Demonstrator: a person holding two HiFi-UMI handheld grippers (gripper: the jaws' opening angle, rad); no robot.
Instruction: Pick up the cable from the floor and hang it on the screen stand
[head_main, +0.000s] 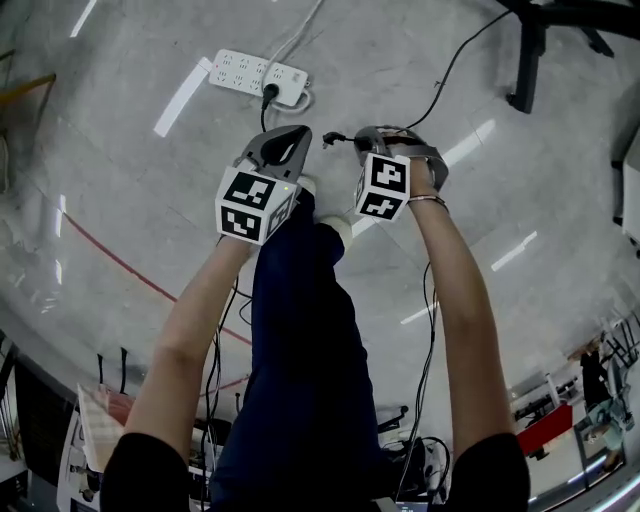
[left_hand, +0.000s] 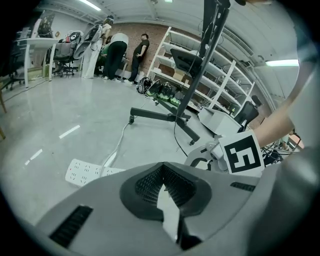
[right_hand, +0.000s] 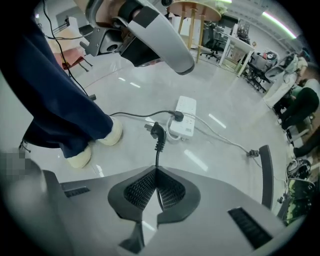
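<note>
Above the floor near the power strip (head_main: 258, 76), we hold the cable (right_hand: 157, 152) pinched in the right gripper (right_hand: 156, 171) just behind its plug (right_hand: 159, 131), the left gripper (left_hand: 163, 169) pressed together on nothing, so next we likely carry it to the screen stand (left_hand: 199, 80).

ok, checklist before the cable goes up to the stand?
1. Right gripper shut on the cable, just behind its plug: ok.
2. Plug clear of the power strip: ok, it is in the air.
3. Left gripper free to help: ok, jaws together, nothing between them.
4. Screen stand in sight: ok, its base shows ahead.
5. Rest of the cable free of snags: cannot tell.
</note>
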